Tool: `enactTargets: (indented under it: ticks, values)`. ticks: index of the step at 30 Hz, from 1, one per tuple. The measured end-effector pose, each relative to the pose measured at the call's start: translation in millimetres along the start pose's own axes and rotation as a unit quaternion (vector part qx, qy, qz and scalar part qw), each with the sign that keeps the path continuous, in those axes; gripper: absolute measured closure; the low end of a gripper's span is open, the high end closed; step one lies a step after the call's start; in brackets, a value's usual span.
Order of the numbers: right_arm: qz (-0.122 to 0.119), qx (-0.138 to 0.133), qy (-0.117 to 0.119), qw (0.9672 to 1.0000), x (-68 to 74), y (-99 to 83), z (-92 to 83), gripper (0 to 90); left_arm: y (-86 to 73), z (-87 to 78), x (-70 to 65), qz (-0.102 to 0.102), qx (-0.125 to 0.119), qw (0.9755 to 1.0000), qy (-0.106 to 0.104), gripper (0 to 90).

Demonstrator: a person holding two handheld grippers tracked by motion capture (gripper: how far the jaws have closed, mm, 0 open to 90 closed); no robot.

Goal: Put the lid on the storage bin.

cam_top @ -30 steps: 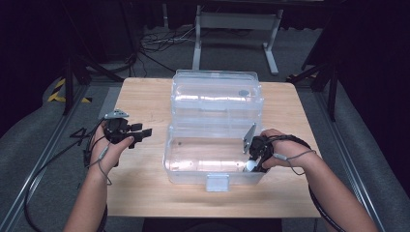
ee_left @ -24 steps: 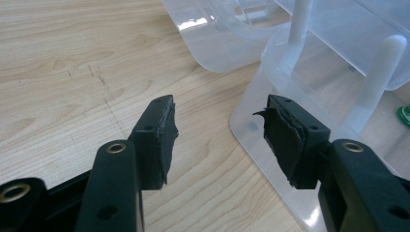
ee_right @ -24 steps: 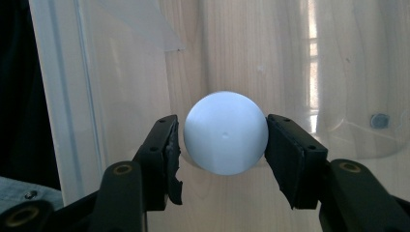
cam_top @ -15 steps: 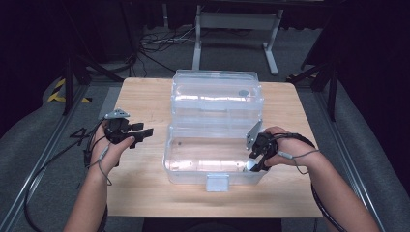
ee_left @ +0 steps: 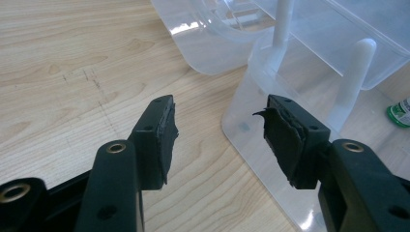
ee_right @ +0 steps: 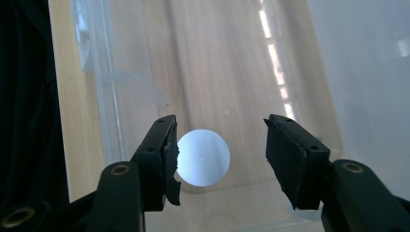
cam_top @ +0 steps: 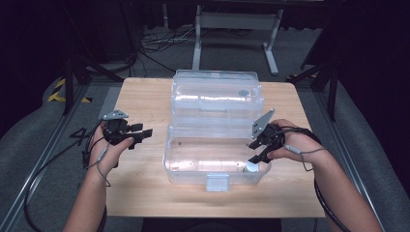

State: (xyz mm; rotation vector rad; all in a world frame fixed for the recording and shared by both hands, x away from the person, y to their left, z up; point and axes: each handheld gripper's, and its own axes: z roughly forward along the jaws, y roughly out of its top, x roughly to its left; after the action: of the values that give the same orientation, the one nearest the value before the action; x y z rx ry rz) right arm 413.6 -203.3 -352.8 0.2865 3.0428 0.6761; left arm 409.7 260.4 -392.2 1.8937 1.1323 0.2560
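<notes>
1. Your right gripper [cam_top: 255, 151] sat at centre right of the high view, over the right end of the clear plastic box [cam_top: 193, 166]; its jaws stood wide apart and pressed on nothing; they had just been opening a little further.
2. A small white-capped bottle [cam_top: 251, 167] stood on the box floor, just below that gripper in the high view; in the right gripper view its round cap [ee_right: 202, 157] lay in the lower middle of the frame, between the jaws and close by the left one, but farther off, ungripped.
3. Your left gripper [cam_top: 139, 134] was at centre left of the high view, above the wooden table [cam_top: 145, 99], beside the box's left end; its jaws were wide apart, nothing between them.
4. The box's lid [cam_top: 217, 92] lay thrown back toward the top of the frame.
</notes>
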Motion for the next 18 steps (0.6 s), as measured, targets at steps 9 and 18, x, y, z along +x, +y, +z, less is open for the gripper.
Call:
enactTargets:
  ticks: [9, 18]
  values:
    - [-0.007, -0.058, -0.013, 0.9982, -2.8, 10.9, -16.7, 46.1, -2.5, -1.9, -0.2, -0.001, 0.003, 1.0, 0.002, 46.0]
    - [-0.002, -0.099, -0.035, 0.9945, -8.8, 29.9, -33.5, 46.1, -6.1, -8.4, 1.6, -0.004, -0.001, 1.0, 0.008, 46.1]
